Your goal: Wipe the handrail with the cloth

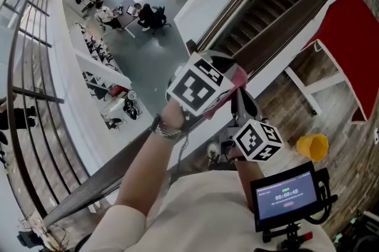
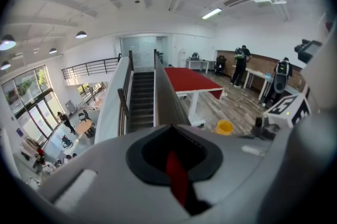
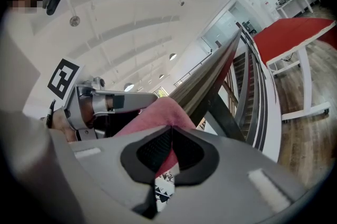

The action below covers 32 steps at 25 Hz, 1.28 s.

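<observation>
The left gripper is over the dark handrail, with a pink cloth bunched against the rail at its far side. The right gripper is just beside and below it. A yellow bucket stands on the wood floor near a red-topped table.

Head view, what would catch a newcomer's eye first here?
At the centre, the left gripper and right gripper, each topped by a black-and-white marker cube, both pinch a pink cloth at the dark handrail. Left of the rail the view drops to a lower hall with people seated at tables. At the upper right stands a red table, with a yellow bucket on the wood floor nearer the person.
</observation>
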Each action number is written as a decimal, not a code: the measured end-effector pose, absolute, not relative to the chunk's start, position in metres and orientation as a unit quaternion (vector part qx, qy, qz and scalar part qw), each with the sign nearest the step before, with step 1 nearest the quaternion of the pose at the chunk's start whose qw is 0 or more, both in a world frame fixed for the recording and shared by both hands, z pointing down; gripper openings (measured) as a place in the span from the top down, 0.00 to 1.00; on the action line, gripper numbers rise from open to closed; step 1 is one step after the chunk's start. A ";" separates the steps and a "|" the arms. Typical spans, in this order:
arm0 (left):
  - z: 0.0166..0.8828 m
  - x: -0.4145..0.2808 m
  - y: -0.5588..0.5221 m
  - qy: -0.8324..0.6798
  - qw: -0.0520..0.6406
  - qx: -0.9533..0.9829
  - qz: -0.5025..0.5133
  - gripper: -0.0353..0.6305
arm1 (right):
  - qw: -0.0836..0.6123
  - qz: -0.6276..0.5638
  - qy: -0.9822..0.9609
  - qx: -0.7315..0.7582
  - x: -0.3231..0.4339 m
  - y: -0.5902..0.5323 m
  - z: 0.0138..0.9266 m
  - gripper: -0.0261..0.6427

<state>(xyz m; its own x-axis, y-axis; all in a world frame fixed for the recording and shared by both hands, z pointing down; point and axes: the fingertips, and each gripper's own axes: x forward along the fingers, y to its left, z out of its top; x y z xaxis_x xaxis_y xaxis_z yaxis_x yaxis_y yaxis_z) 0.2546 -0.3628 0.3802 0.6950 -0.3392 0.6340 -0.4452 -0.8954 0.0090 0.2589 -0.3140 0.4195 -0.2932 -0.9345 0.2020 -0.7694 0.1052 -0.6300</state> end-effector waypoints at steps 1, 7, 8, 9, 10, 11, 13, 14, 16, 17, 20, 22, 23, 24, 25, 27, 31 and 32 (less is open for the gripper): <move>0.381 0.255 -0.364 -0.213 0.081 0.917 0.328 0.94 | 0.126 -0.328 0.735 -0.580 0.259 -0.316 0.420 0.97; 0.386 0.257 -0.373 -0.212 0.083 0.918 0.325 0.94 | 0.124 -0.328 0.743 -0.570 0.260 -0.323 0.426 0.97; 0.386 0.257 -0.374 -0.212 0.085 0.918 0.324 0.94 | 0.123 -0.326 0.743 -0.572 0.260 -0.323 0.426 0.97; 0.386 0.257 -0.374 -0.212 0.085 0.918 0.323 0.94 | 0.121 -0.323 0.743 -0.574 0.260 -0.324 0.426 0.97; 0.387 0.257 -0.375 -0.212 0.086 0.918 0.323 0.94 | 0.119 -0.320 0.743 -0.575 0.260 -0.324 0.427 0.97; 0.387 0.257 -0.375 -0.212 0.086 0.918 0.324 0.94 | 0.117 -0.317 0.745 -0.575 0.261 -0.325 0.427 0.97; 0.388 0.260 -0.376 -0.212 0.084 0.918 0.326 0.94 | 0.114 -0.317 0.749 -0.570 0.262 -0.326 0.429 0.97; 0.389 0.261 -0.377 -0.213 0.082 0.917 0.327 0.94 | 0.112 -0.318 0.751 -0.568 0.263 -0.327 0.429 0.97; 0.390 0.261 -0.379 -0.214 0.079 0.916 0.328 0.94 | 0.111 -0.321 0.752 -0.564 0.264 -0.329 0.430 0.97; 0.390 0.261 -0.380 -0.215 0.080 0.916 0.328 0.94 | 0.111 -0.323 0.751 -0.564 0.264 -0.329 0.430 0.97; 0.390 0.261 -0.382 -0.214 0.084 0.917 0.326 0.94 | 0.110 -0.323 0.747 -0.570 0.264 -0.331 0.430 0.97; 0.390 0.263 -0.383 -0.214 0.085 0.917 0.325 0.94 | 0.116 -0.326 0.743 -0.573 0.265 -0.332 0.430 0.97; 0.390 0.264 -0.383 -0.213 0.085 0.918 0.324 0.94 | 0.122 -0.330 0.740 -0.574 0.267 -0.332 0.431 0.97; 0.391 0.266 -0.383 -0.212 0.086 0.918 0.323 0.94 | 0.129 -0.334 0.736 -0.575 0.269 -0.332 0.431 0.97; 0.391 0.268 -0.383 -0.212 0.086 0.919 0.323 0.94 | 0.135 -0.337 0.732 -0.577 0.271 -0.332 0.431 0.97; 0.390 0.270 -0.384 -0.212 0.084 0.918 0.324 0.94 | 0.141 -0.339 0.727 -0.580 0.273 -0.333 0.431 0.97; 0.388 0.273 -0.386 -0.216 0.079 0.917 0.326 0.94 | 0.144 -0.342 0.722 -0.585 0.276 -0.335 0.430 0.97; 0.388 0.274 -0.386 -0.216 0.080 0.917 0.326 0.94 | 0.144 -0.342 0.721 -0.585 0.277 -0.335 0.430 0.97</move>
